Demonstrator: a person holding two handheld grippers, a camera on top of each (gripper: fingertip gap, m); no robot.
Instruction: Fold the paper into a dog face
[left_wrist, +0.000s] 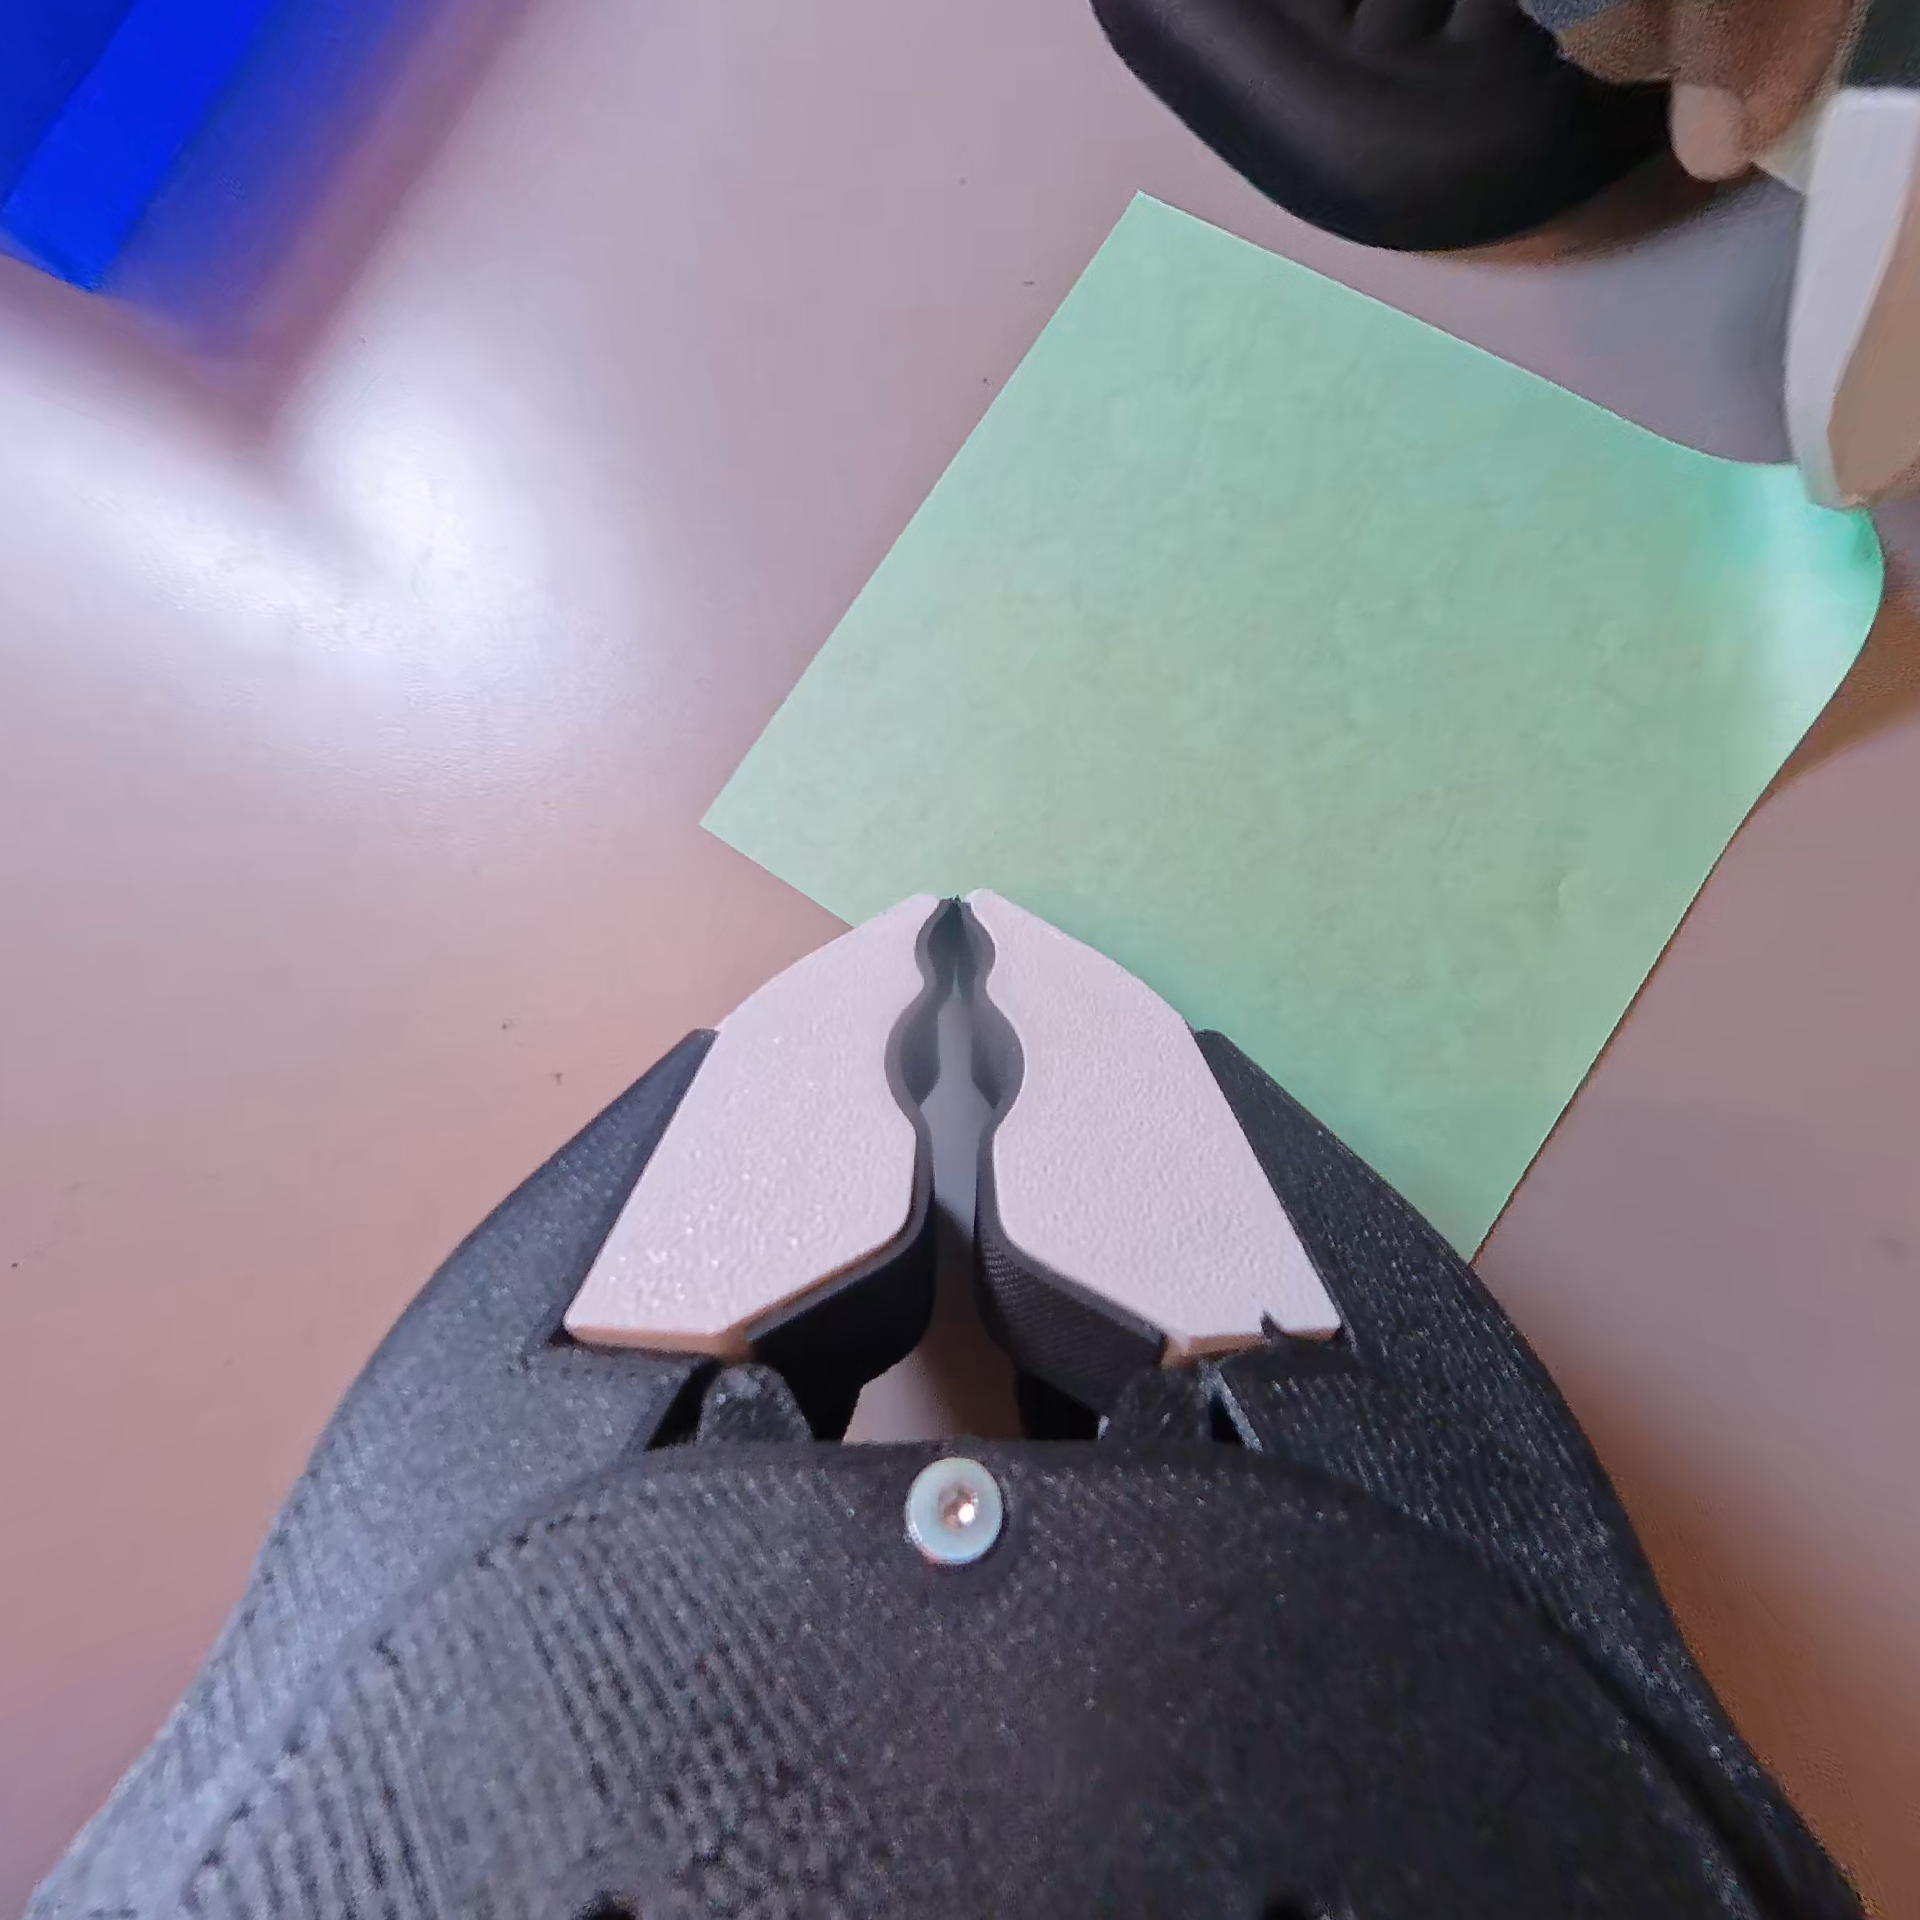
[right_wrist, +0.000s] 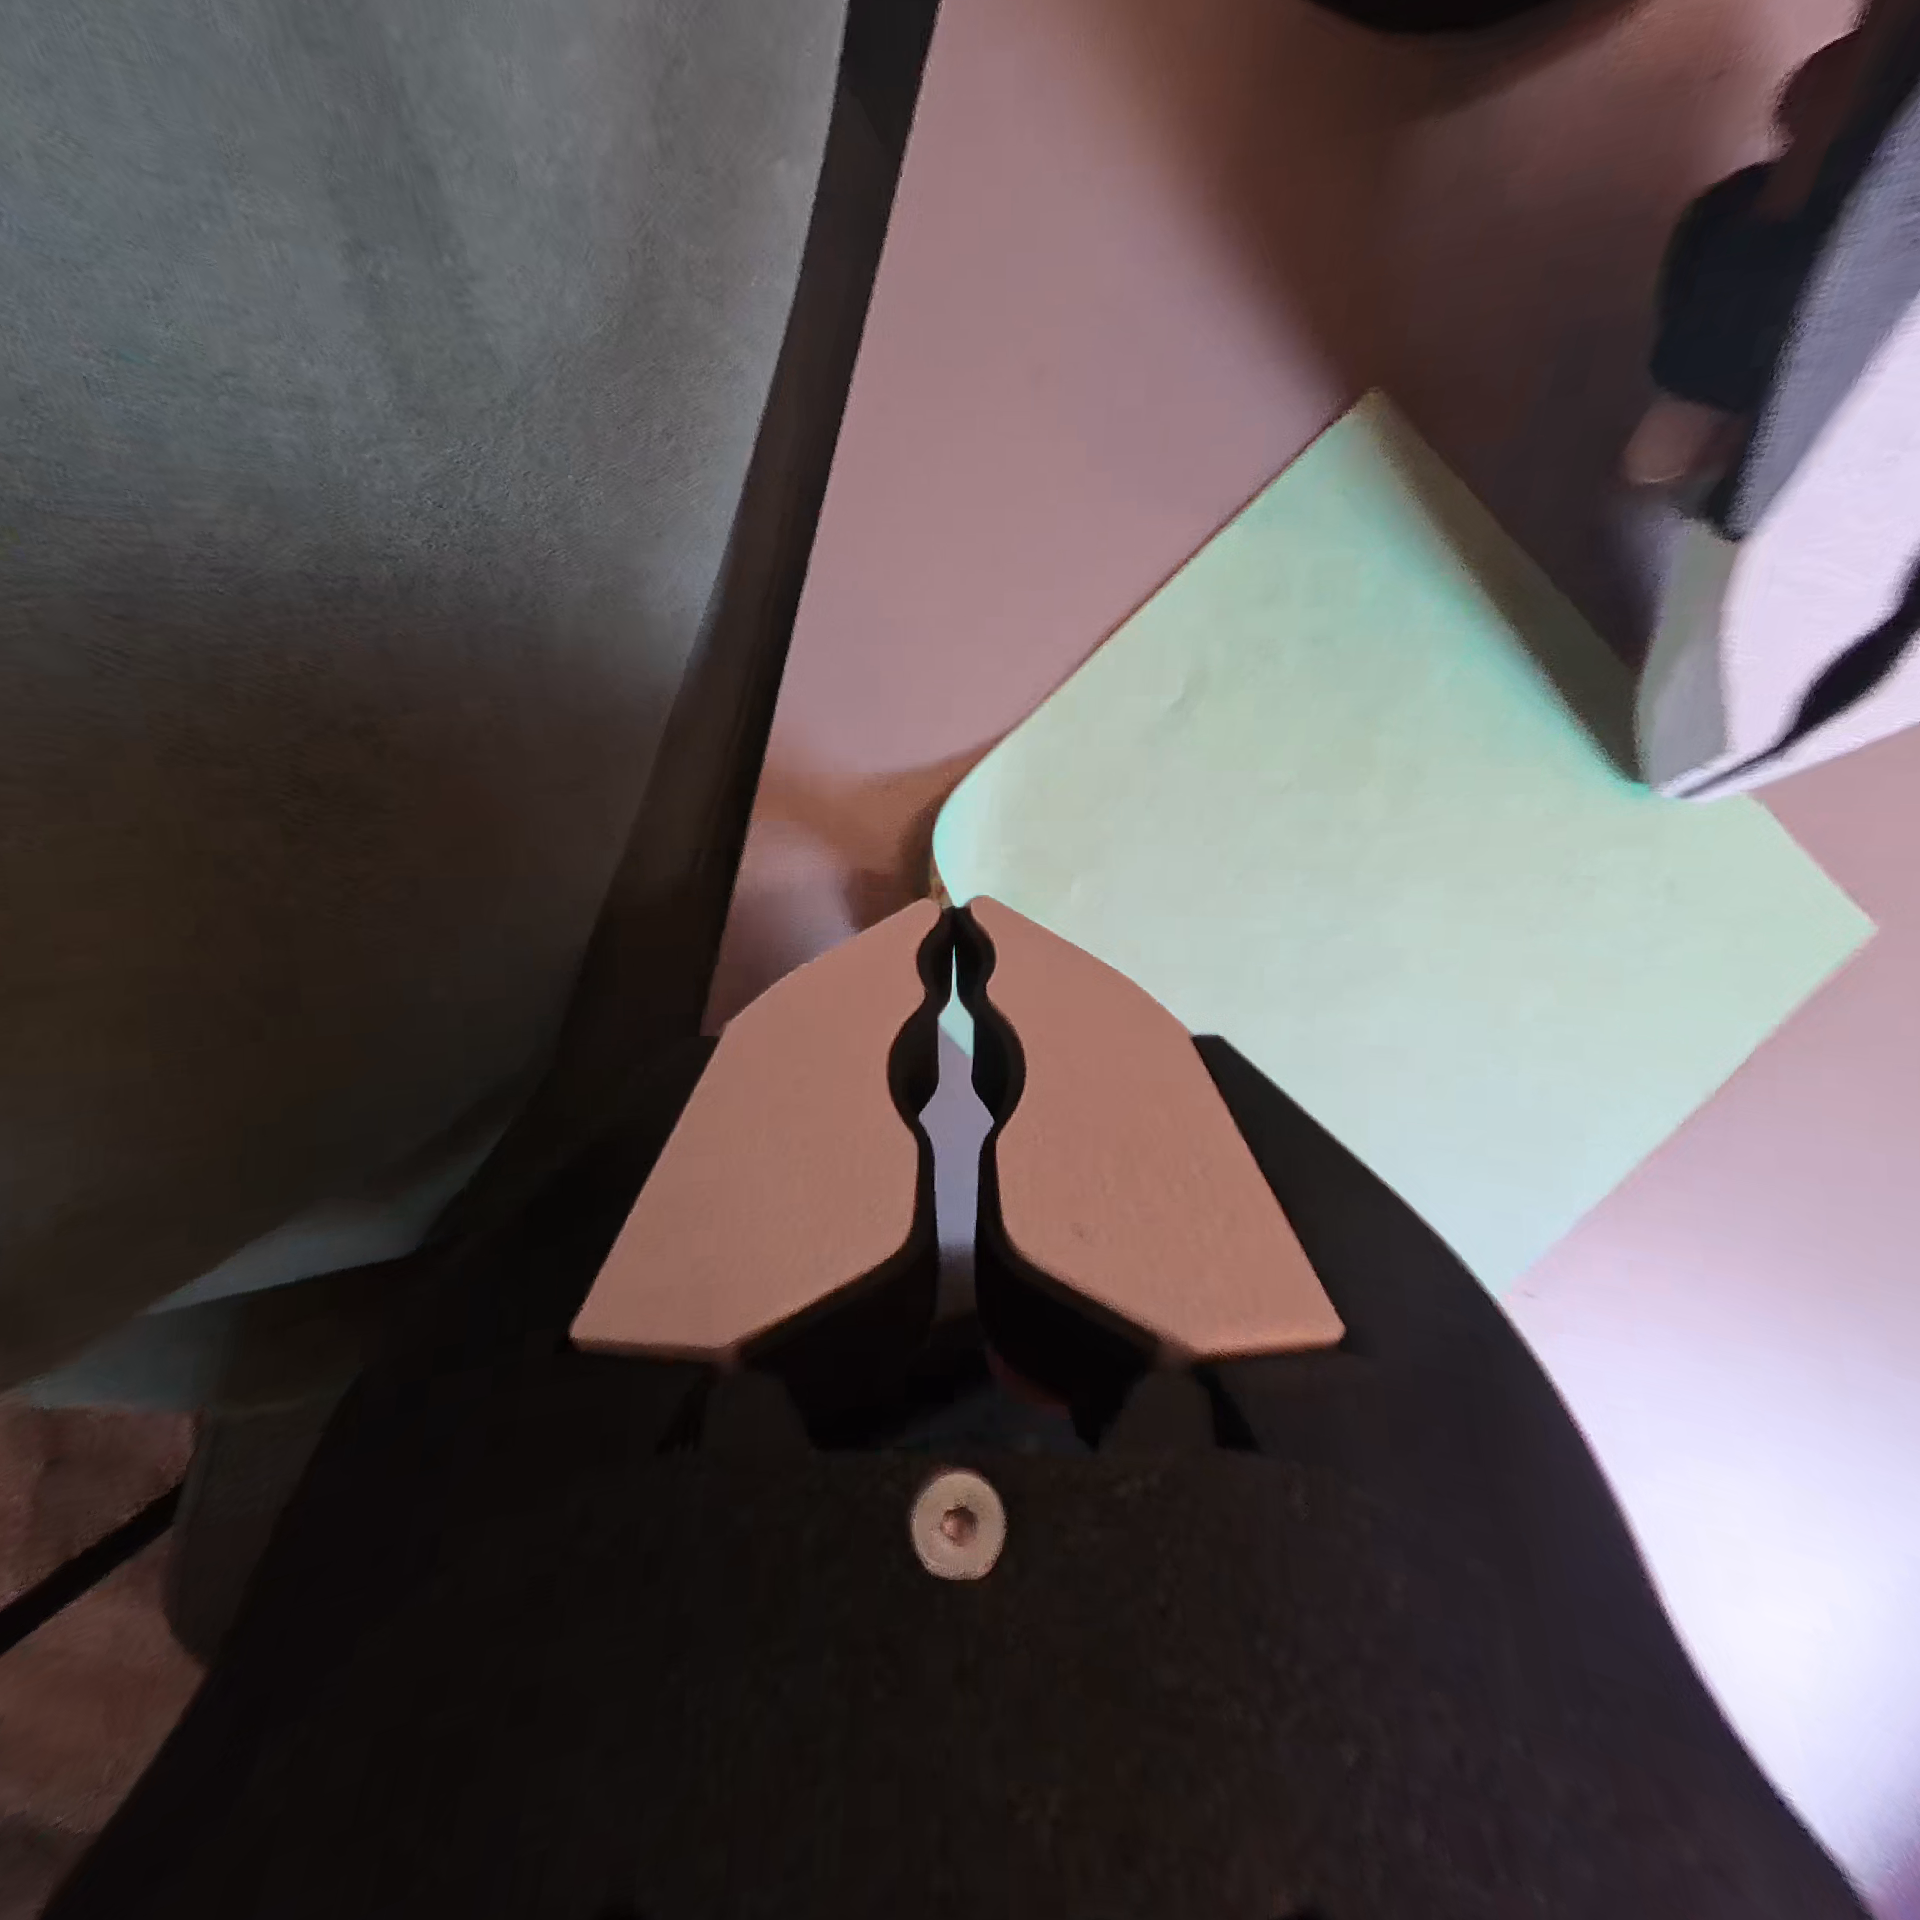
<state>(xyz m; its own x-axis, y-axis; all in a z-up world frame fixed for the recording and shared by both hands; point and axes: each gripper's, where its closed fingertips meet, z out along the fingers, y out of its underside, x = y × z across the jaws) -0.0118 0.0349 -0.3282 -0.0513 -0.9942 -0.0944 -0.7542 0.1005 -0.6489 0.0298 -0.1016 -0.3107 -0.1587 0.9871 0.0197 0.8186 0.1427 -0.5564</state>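
Note:
A green paper square (left_wrist: 1299, 675) lies on the pinkish table (left_wrist: 364, 935). My left gripper (left_wrist: 956, 902) is shut, and its tips rest on the paper's near edge where the sheet lies flat. It also shows in the right wrist view (right_wrist: 1673, 788), touching that edge from above. My right gripper (right_wrist: 954, 914) is shut on the opposite corner of the paper (right_wrist: 1403, 883), and that corner curls up off the table at the fingertips. The right gripper's white finger (left_wrist: 1849, 395) shows in the left wrist view at the lifted corner.
A blue object (left_wrist: 73, 135) lies at the far left of the table. A black rounded shape (left_wrist: 1382, 125) and a person's hand (left_wrist: 1704, 125) are beyond the paper. The table's dark edge (right_wrist: 831, 416) and grey-green cloth (right_wrist: 312, 520) are left of my right gripper. About 15 cm separates my left fingertips from my right.

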